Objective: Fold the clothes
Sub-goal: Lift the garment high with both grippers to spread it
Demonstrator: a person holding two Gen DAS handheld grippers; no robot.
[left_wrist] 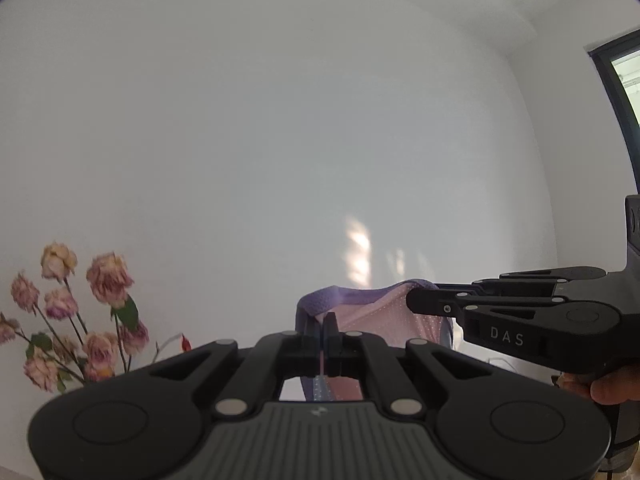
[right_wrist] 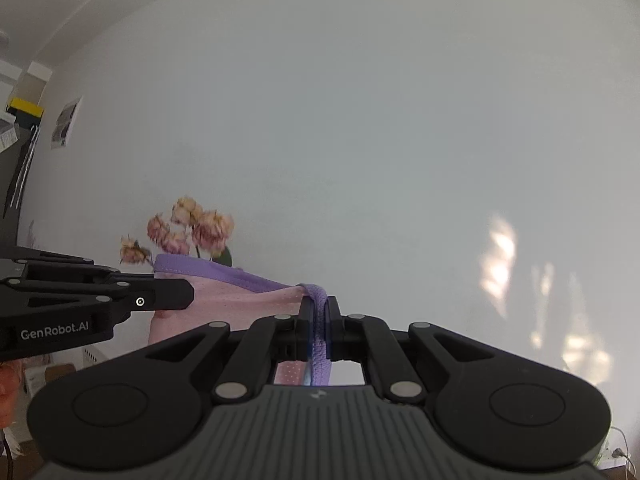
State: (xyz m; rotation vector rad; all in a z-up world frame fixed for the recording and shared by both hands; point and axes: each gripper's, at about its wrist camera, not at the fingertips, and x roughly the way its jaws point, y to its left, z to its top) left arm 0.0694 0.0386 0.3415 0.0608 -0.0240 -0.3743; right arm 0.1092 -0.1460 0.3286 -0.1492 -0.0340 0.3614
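A pink garment [left_wrist: 376, 316] with a purple ribbed band hangs in the air, stretched between both grippers in front of a white wall. My left gripper [left_wrist: 324, 322] is shut on its pink-and-purple edge. My right gripper [right_wrist: 319, 308] is shut on the purple band [right_wrist: 320, 344], which runs down between its fingers. In the left wrist view the right gripper [left_wrist: 416, 304] comes in from the right, pinching the garment's far corner. In the right wrist view the left gripper [right_wrist: 188, 292] comes in from the left, against the pink garment [right_wrist: 240, 304]. The garment's lower part is hidden behind the gripper bodies.
Dried pink roses [left_wrist: 80, 312] stand at lower left against the wall, also visible behind the garment as roses [right_wrist: 188, 232]. A dark window frame [left_wrist: 616, 92] is at the right edge. A hand [left_wrist: 612, 388] holds the right gripper. Shelving and a paper [right_wrist: 64, 120] sit at far left.
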